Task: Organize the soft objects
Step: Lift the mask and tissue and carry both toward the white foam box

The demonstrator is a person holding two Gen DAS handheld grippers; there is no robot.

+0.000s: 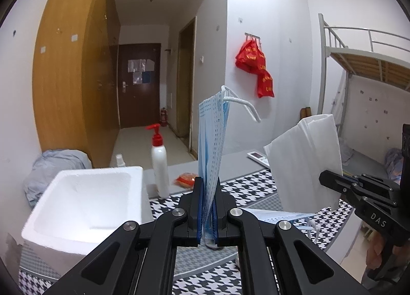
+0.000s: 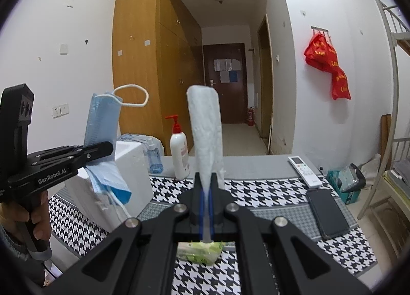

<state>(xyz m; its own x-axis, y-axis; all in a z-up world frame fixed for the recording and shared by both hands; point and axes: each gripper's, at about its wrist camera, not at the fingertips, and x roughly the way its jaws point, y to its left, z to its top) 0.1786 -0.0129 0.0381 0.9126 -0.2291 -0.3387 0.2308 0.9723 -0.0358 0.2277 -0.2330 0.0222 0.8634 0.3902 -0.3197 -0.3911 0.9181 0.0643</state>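
A: Nearest the lens in the left wrist view: left gripper (image 1: 207,192), jaws pressed together on a blue face mask (image 1: 211,136). The mask stands up from the pads, white ear loop sticking out at the top, and its lower end hangs below the fingers.

B: Right one?

A: Right gripper (image 2: 205,192) is pinching a folded white tissue (image 2: 205,128), which stands upright above the fingers. Both items are held up in the air above the table (image 2: 256,192) with the houndstooth cloth.

B: Any readable text?

A: "GenRobot.AI" on the side of the left gripper, seen from the right wrist camera. "DAS" on the right gripper's body, seen from the left wrist camera. Red bags (image 2: 328,64) on the wall hooks carry yellow lettering, too small to read. Label on the pump bottle (image 2: 179,151) is illegible too.

B: Anything else on the table?

A: White foam box (image 1: 84,197) at left, remote control (image 2: 305,170) and a dark phone (image 2: 328,213) at right. Green-and-white packet (image 2: 200,251) under the right gripper is mostly hidden by the frame. Small orange packet (image 1: 185,179) behind the left fingers, can't make out what it is.
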